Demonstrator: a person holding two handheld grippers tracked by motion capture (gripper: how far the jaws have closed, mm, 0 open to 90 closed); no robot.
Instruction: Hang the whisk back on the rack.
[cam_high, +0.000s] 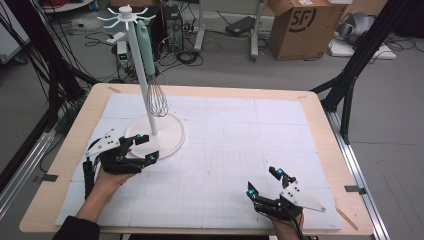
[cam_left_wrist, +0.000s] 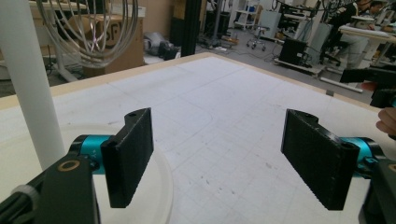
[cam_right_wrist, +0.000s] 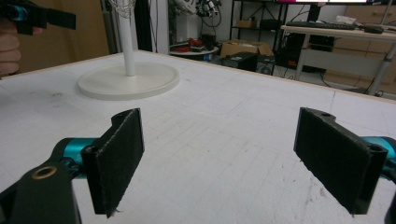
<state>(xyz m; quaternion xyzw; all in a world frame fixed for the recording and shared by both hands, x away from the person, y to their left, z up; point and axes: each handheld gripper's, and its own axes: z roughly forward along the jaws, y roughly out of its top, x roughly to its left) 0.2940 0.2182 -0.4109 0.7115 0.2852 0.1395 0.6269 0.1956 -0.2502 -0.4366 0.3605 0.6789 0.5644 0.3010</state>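
A white utensil stand (cam_high: 139, 75) with a round base (cam_high: 170, 135) stands at the table's left. A wire whisk (cam_high: 155, 92) with a pale green handle (cam_high: 145, 45) hangs from one of its top hooks. My left gripper (cam_high: 145, 148) is open over the near edge of the base, nothing between its jaws; its own view shows the pole (cam_left_wrist: 28, 79), the whisk wires (cam_left_wrist: 93, 32) and the base (cam_left_wrist: 161, 186). My right gripper (cam_high: 263, 181) rests open near the table's front right, empty. In its view the stand's base (cam_right_wrist: 128, 80) lies ahead.
A white gridded mat (cam_high: 225, 150) covers the wooden table (cam_high: 320, 107). A cardboard box (cam_high: 300, 27), cables and frame legs stand on the floor behind the table. A dark support post (cam_high: 350, 85) rises at the right edge.
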